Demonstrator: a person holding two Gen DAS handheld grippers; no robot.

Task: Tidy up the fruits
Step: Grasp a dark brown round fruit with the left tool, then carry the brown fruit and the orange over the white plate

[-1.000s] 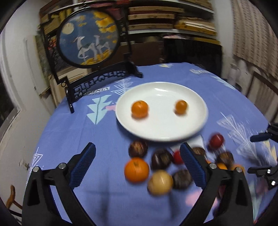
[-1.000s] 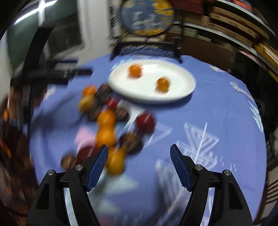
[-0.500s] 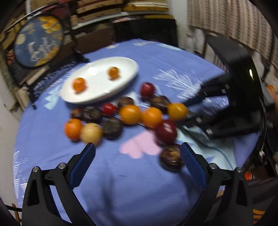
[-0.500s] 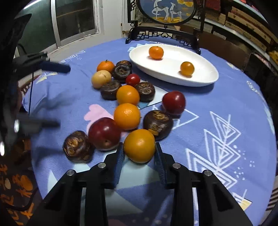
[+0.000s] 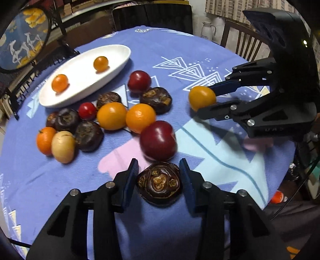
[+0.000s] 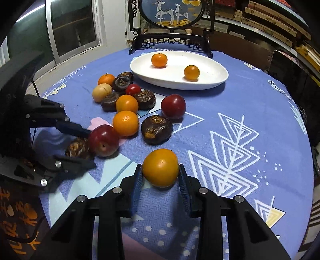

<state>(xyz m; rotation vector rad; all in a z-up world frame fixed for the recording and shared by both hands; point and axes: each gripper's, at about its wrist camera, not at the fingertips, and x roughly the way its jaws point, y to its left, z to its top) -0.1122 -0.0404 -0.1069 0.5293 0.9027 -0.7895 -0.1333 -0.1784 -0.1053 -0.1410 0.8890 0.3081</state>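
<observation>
On the blue patterned tablecloth lies a cluster of oranges, red plums and dark brown wrinkled fruits. My left gripper (image 5: pixel 159 166) points down at the nearest dark brown fruit (image 5: pixel 159 185). Its jaws are closing and both pads touch the fruit's sides. A big red plum (image 5: pixel 158 141) sits right behind it. My right gripper (image 6: pixel 160 169) is shut on a yellow-orange fruit (image 6: pixel 161 160), which is also visible as the yellow-orange fruit (image 5: pixel 202 98) in the left wrist view. The white oval plate (image 5: pixel 84 86) at the back holds two small oranges.
A round framed deer picture on a black stand (image 6: pixel 170 12) rises behind the plate (image 6: pixel 210 76). A wooden chair (image 5: pixel 242 44) and a white jug (image 5: pixel 208 30) stand past the table's far edge. A tan fruit (image 5: pixel 63 147) lies at the cluster's left end.
My left gripper swung right and down from facing the plate to the near dark brown fruit and closed around it. My right gripper closed on the yellow-orange fruit and keeps hold.
</observation>
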